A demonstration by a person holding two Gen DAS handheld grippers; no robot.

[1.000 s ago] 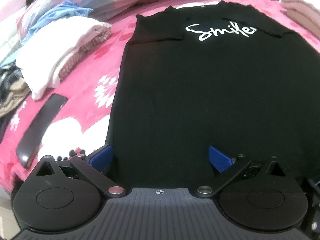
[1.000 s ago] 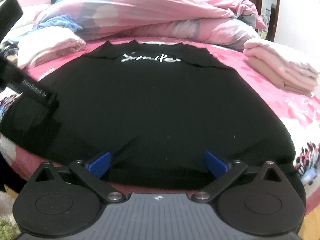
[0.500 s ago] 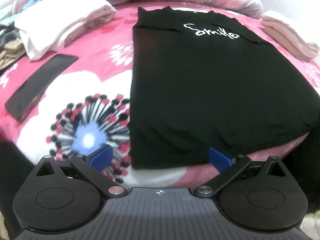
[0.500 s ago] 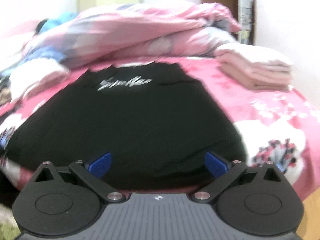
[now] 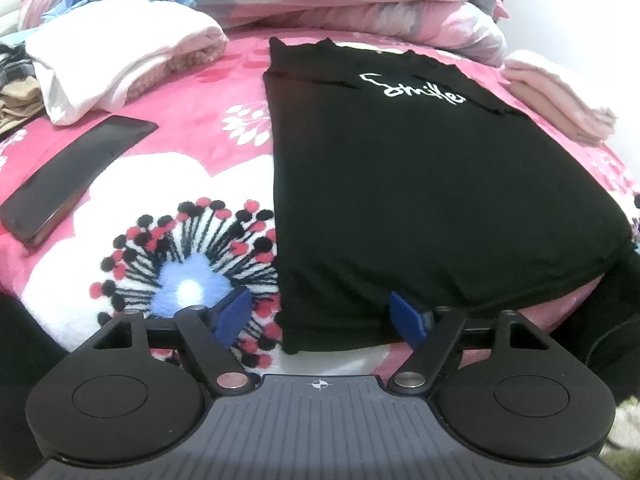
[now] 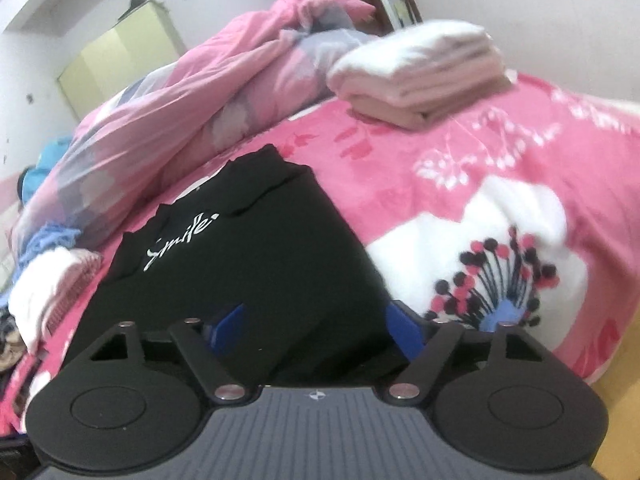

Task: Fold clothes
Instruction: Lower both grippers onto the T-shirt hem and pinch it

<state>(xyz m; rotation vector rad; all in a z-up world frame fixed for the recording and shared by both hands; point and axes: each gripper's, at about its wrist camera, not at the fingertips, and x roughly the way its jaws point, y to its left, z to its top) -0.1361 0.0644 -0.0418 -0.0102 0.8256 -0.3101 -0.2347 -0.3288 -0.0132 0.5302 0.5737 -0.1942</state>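
Closing left tongs [image 5: 322, 314] | straddling black shirt [image 5: 420, 184] hem corner

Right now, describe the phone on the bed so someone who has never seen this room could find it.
Start at the pink flowered blanket covering the bed. Left of the black shirt, below the white folded clothes, lies the phone. It is the only flat, glossy, hard thing among soft fabric.

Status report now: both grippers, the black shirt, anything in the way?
Left gripper and right gripper: jaws just been closing, each straddling a bottom corner of the black shirt, pads not pressing. Shirt flat, sleeves folded in. Phone lies clear, to the side.
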